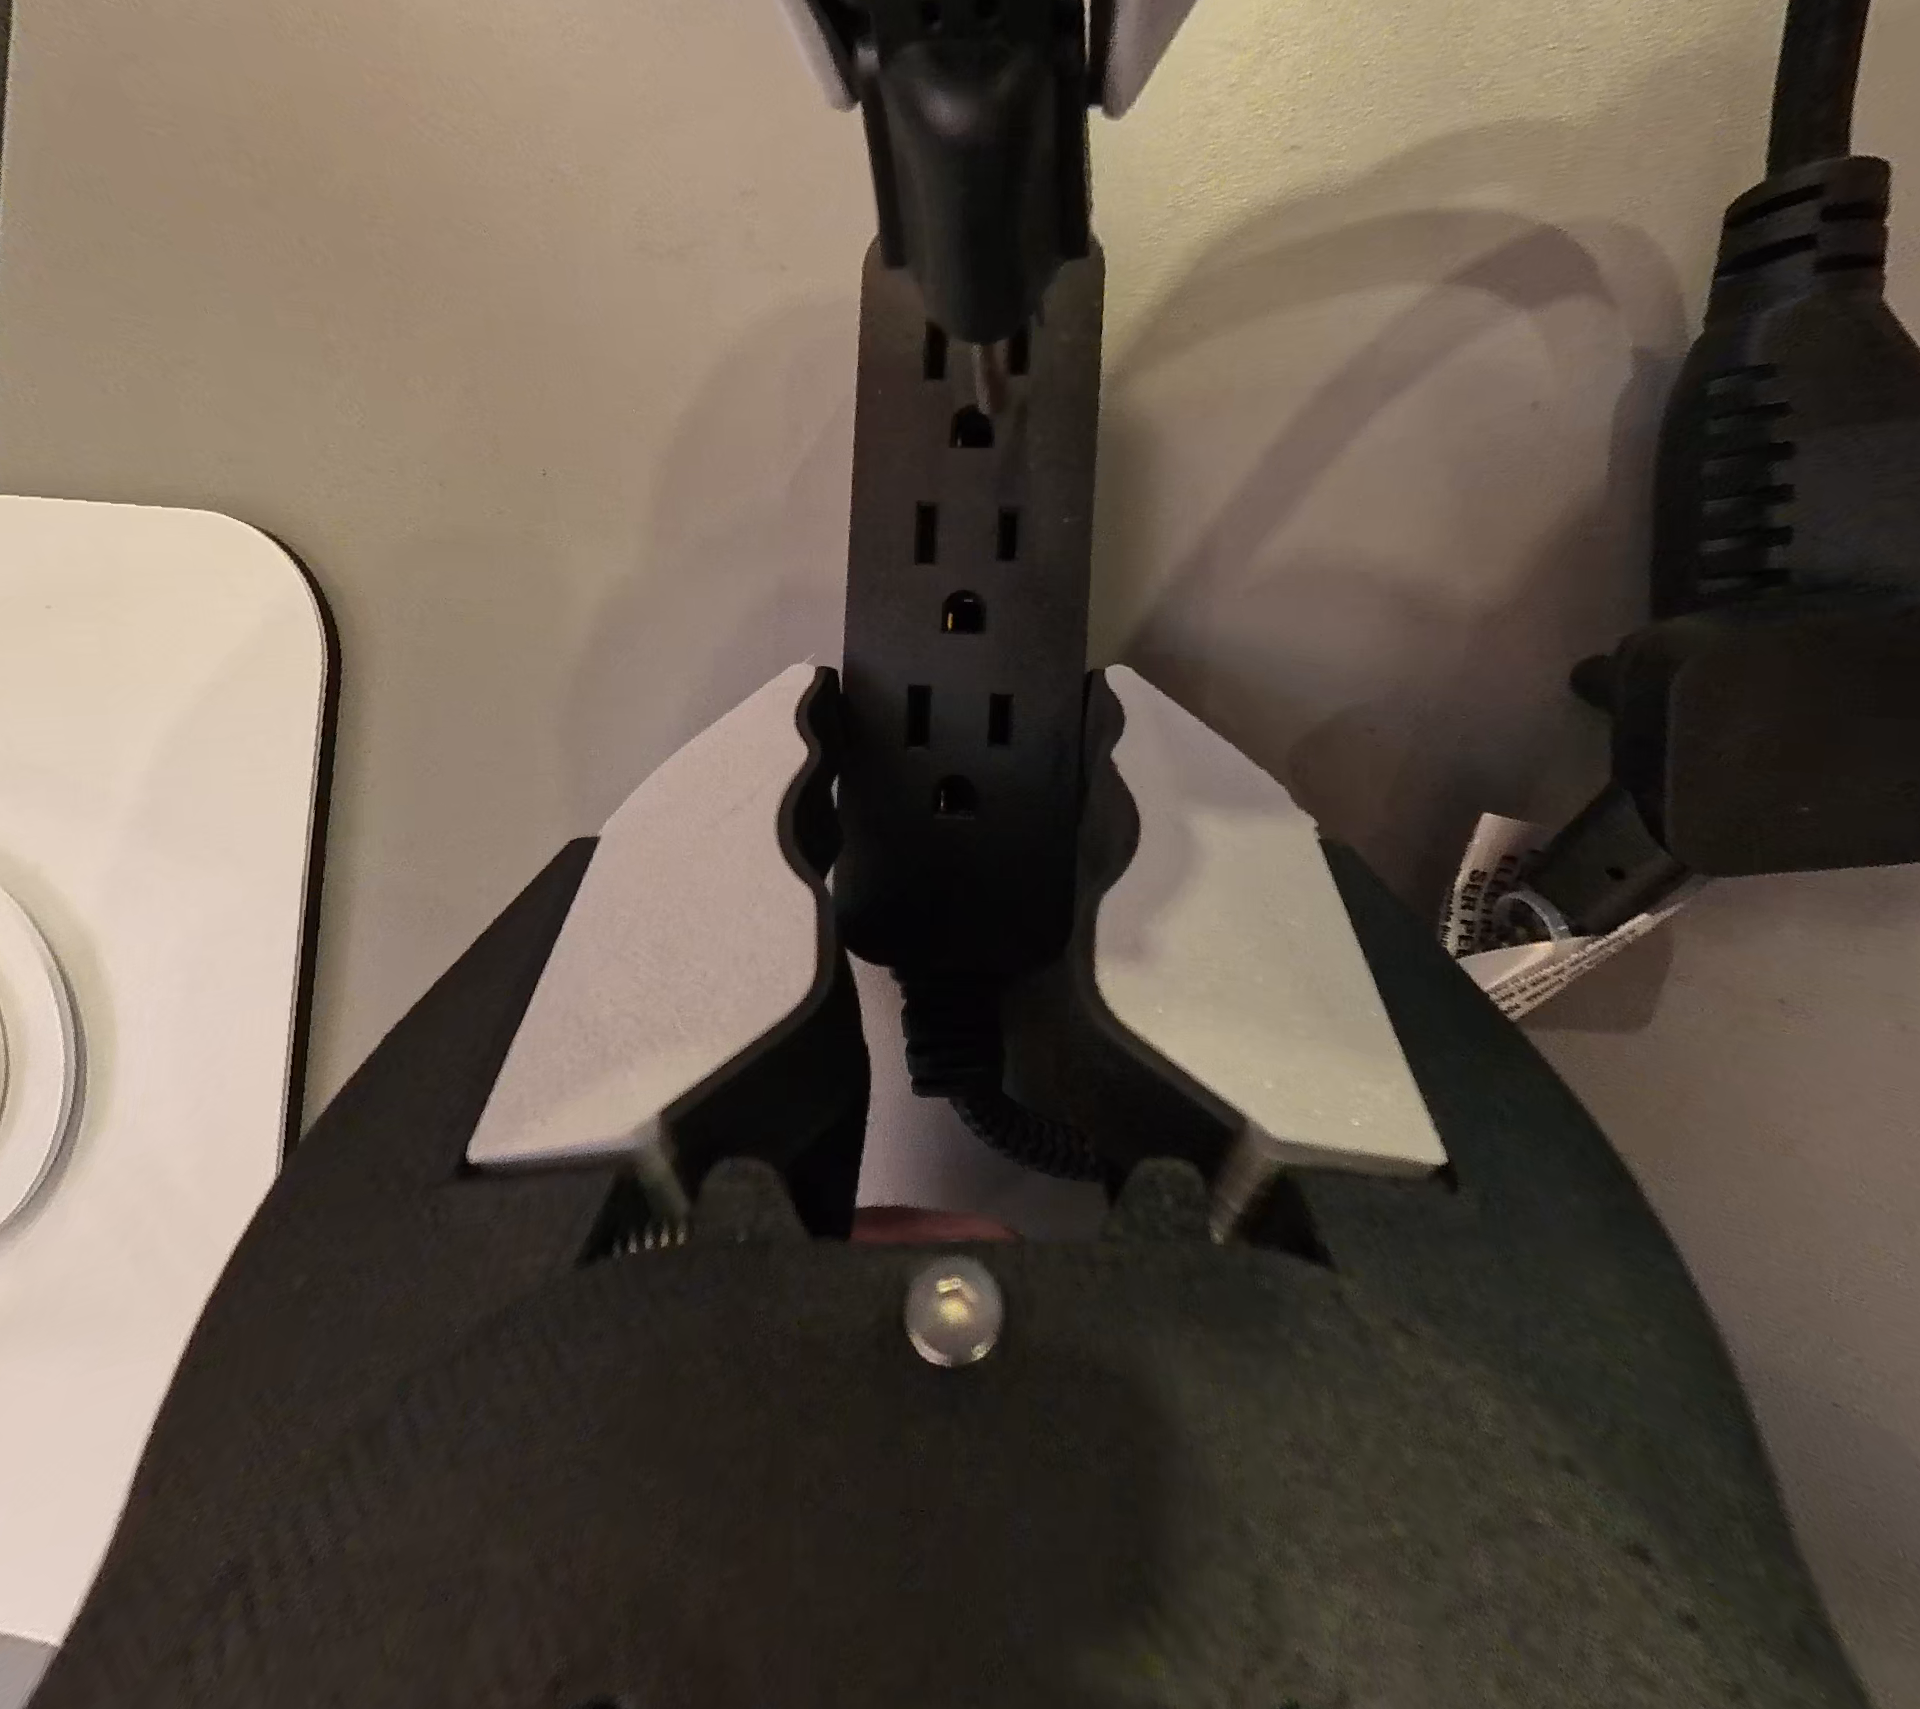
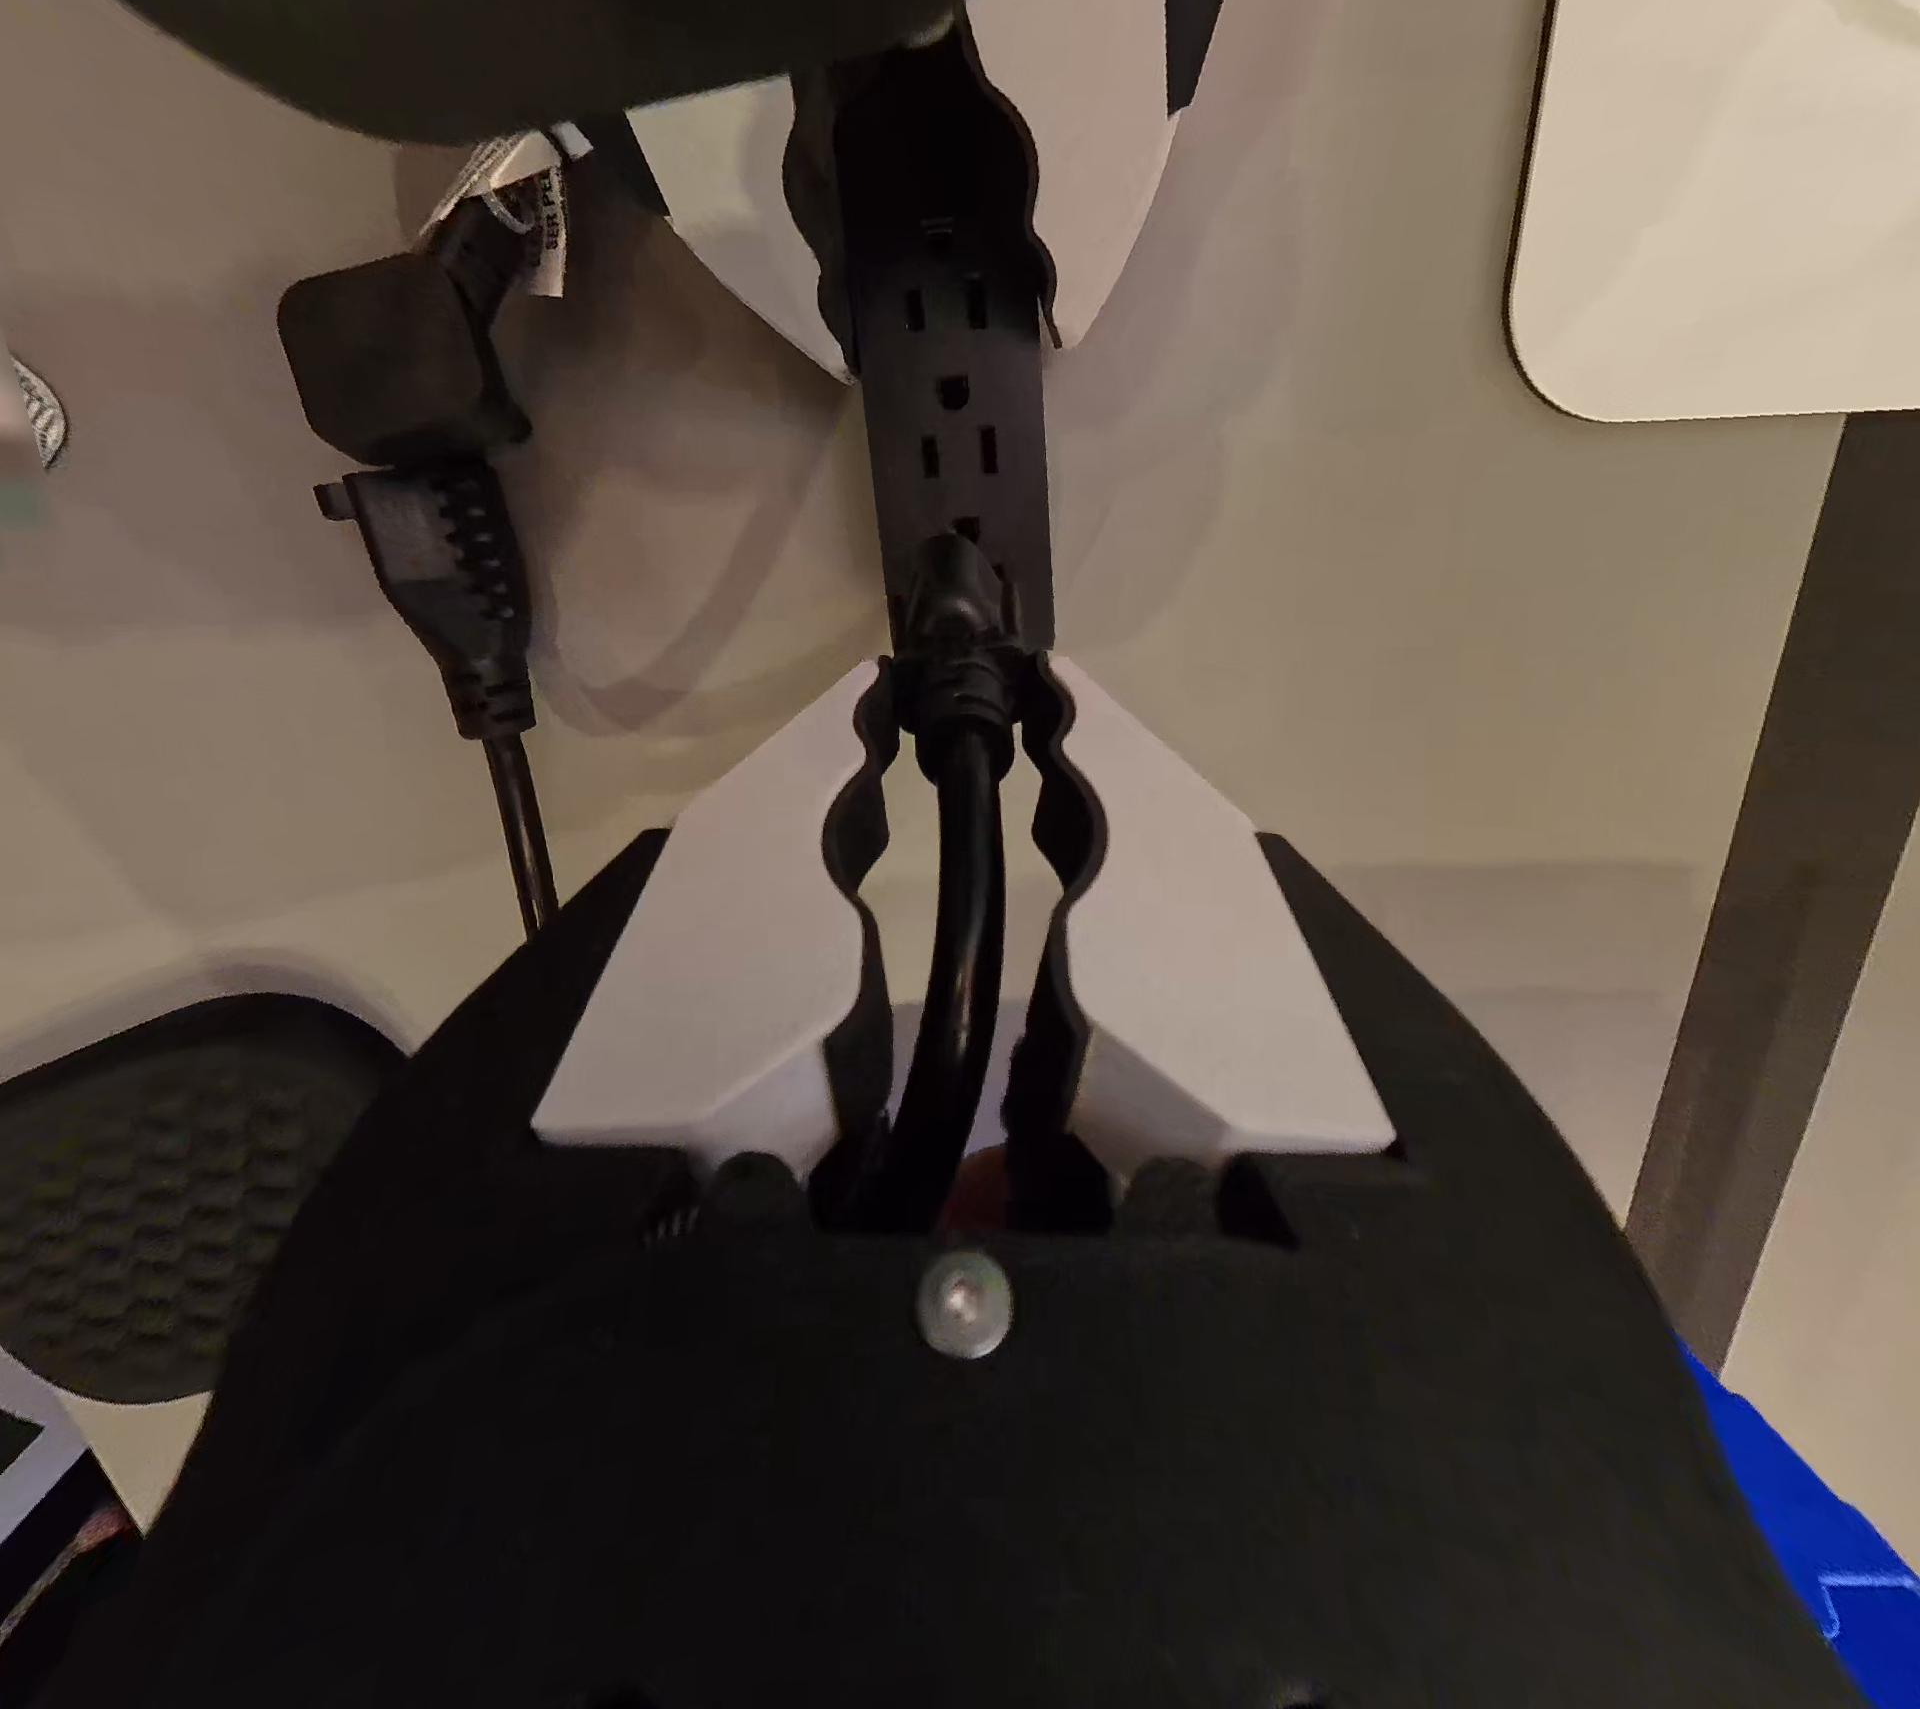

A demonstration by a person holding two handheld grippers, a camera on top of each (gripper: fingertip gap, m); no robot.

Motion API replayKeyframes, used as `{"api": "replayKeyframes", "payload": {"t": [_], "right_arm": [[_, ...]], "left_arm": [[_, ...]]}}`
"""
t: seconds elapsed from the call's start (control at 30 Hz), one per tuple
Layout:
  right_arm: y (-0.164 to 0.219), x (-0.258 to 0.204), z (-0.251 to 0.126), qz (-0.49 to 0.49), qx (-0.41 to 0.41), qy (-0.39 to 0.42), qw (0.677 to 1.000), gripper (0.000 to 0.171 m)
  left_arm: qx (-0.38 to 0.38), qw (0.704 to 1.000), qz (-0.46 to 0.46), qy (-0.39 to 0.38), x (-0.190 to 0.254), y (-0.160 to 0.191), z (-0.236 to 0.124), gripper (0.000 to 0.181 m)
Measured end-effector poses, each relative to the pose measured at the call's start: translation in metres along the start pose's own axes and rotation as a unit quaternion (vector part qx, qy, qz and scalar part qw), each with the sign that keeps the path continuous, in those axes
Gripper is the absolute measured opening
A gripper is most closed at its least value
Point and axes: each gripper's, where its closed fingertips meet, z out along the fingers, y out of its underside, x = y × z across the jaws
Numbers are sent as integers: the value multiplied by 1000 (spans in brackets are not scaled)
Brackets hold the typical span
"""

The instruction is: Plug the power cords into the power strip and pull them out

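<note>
The left hand-held gripper pinches the black power strip on the worktop, while the right hand-held gripper pinches a black plug at its end socket.

The light is dim and warm, falling from above; the table looks yellowish-cream. Soft double shadows curve just right of the power strip. A small glint sits on the plug ahead of the left gripper. Both views bow at the edges, and the near housings blur.
</note>
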Motion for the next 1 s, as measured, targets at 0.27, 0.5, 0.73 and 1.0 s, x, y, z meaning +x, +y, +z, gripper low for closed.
{"api": "replayKeyframes", "payload": {"t": [0.27, 0.5, 0.73, 1.0], "right_arm": [[2, 2, 6, -4, -16, -1, 1000, 21], [1, 3, 9, -6, -20, -1, 1000, 21], [1, 3, 10, -8, -23, -5, 1000, 21], [1, 3, 13, -8, -30, -13, 999, 21]], "left_arm": [[0, 1000, 1, -1, 0, 0, 0, 44], [1, 1000, 1, 0, 0, 0, 0, 44], [2, 1000, 1, 0, 0, 0, 0, 44], [10, 1000, 3, 3, 0, -1, 0, 44]]}}
